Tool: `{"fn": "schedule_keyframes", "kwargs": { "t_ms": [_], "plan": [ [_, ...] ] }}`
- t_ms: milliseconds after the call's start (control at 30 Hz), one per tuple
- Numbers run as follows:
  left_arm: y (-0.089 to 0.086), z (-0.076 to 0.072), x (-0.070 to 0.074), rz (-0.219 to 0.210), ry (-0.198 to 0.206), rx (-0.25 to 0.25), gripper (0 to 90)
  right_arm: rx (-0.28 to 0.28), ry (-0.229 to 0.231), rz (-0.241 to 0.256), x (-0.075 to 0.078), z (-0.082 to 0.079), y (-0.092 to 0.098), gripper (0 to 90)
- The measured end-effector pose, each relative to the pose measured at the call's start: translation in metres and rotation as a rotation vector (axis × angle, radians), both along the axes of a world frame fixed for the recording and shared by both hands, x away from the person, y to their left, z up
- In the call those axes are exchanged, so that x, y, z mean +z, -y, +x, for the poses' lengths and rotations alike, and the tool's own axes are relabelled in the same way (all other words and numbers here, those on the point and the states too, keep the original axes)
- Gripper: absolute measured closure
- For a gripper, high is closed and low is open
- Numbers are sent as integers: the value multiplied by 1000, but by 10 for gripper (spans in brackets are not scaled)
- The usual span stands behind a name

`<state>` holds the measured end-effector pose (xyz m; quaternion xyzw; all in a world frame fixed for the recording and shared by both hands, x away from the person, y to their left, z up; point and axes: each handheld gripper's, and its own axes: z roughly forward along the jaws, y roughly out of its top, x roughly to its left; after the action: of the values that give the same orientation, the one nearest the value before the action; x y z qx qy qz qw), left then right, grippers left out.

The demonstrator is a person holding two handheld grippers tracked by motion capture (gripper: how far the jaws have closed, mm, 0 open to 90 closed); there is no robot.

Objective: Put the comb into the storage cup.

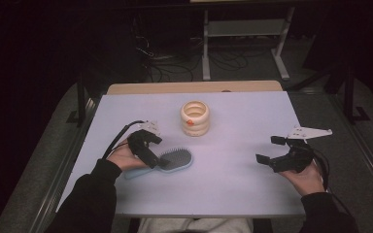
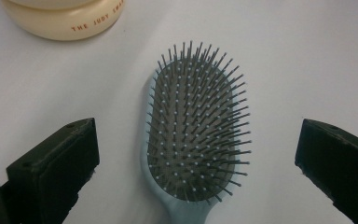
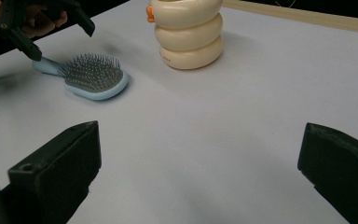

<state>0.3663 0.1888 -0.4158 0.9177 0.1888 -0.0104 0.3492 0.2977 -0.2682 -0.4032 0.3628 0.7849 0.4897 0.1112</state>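
- Over the near-left part of the pale lilac tabletop [image 1: 233,184], my left gripper [image 1: 156,151] hangs above the light blue plastic paddle hairbrush with dark bristles [image 1: 175,158], its fingers [image 2: 56,161] spread wide on either side of the brush head and touching nothing.
- That hairbrush lies flat, bristles up, with its handle pointing back towards my left hand [image 1: 126,156]; in the left gripper view the head sits squarely between the two open fingers, which I judge lines me up for a grasp across it or lower on the neck.
- Bristles facing up mean the fingers would do better to close on the smooth plastic edge than to press down from above.
- My right gripper [image 1: 267,150] hovers well apart at the right side of the tabletop, fingers [image 3: 58,172] also wide and holding nothing, which looks to me like waiting its turn.
- Beyond the brush, near the middle of the tabletop, stands a cream, ring-stacked holder with an orange beak-like knob [image 1: 194,118], open at the top.
- Bare surface lies between the brush and that holder, so I judge nothing blocks the way between them; the holder stands just near enough to mind when swinging the brush up.
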Motion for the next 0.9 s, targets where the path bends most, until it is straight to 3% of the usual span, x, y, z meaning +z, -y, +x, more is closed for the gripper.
{"fn": "schedule_keyframes", "kwargs": {
  "t_ms": [267, 900],
  "plan": [
    [6, 0, -4, -16, 5, -12, 0, 3, -3, -4, 0, 0, -1, 0],
    [22, 6, -22, 50, -18, -50, 0, 8, -6, -8, -1, 0, -2, 0]
  ]
}}
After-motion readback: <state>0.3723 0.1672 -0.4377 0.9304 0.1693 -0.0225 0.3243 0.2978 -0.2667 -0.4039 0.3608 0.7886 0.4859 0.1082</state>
